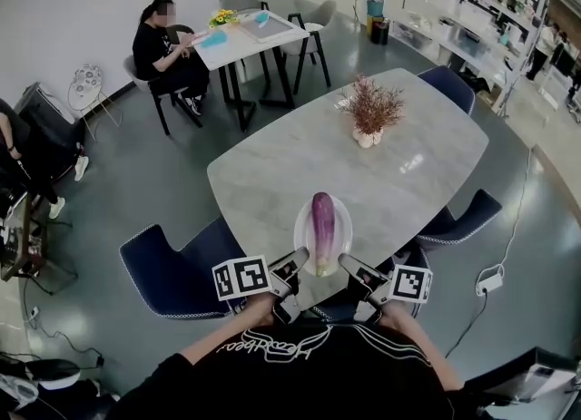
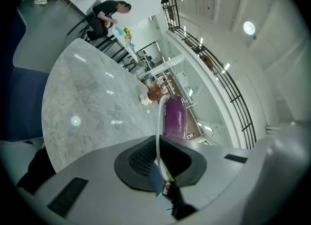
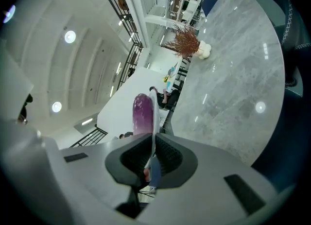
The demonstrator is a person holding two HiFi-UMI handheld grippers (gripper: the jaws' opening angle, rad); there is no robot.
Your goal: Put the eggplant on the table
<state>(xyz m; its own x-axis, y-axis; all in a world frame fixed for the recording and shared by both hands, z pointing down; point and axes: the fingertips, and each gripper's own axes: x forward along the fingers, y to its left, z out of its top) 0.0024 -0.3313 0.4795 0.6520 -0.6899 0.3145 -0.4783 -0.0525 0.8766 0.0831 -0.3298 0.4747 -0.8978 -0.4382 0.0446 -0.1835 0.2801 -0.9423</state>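
Both left tongs (image 1: pixel 295 262) and right tongs (image 1: pixel 348 265) hide the plate's (image 1: pixel 299 228) rim beneath eggplant (image 1: pixel 322 219).

Grey marble table (image 1: pixel 290 164); dried-flower vase (image 1: pixel 370 123) standing toward far end.

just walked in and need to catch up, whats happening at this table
A person holds a white plate by its rim with both tools: the left tool and the right tool are each shut on it. A purple eggplant lies on the plate, at the near end of the marble table. Whether the plate rests on the table yet is unclear.
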